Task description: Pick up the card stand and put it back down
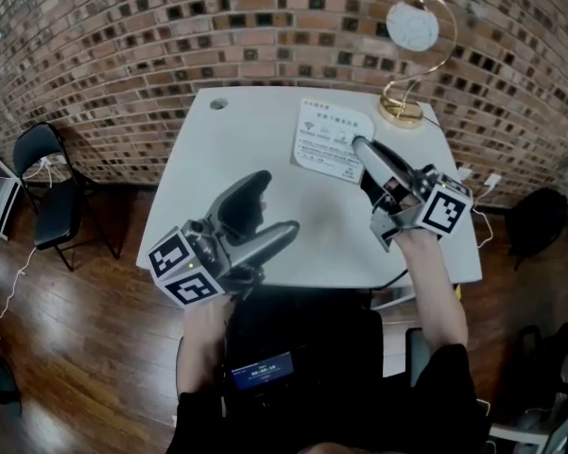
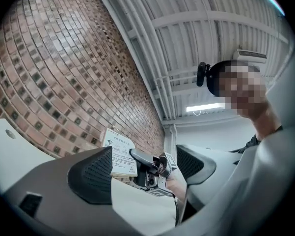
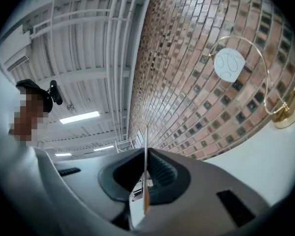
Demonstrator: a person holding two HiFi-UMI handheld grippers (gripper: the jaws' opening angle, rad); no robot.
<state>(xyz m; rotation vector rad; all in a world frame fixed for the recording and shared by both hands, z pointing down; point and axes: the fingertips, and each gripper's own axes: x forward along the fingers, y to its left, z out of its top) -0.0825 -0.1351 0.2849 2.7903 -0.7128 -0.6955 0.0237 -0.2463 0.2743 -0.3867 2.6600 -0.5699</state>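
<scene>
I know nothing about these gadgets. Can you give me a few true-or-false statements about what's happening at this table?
1. The right hand-held gripper is clamped on the card stand. True.
2. The left hand-held gripper holds a cup. False: its jaws stand open with nothing between them.
3. The table is black. False: it is white.
4. A gold ornament stands at the table's far right corner. True.
5. A black chair stands on the floor left of the table. True.
</scene>
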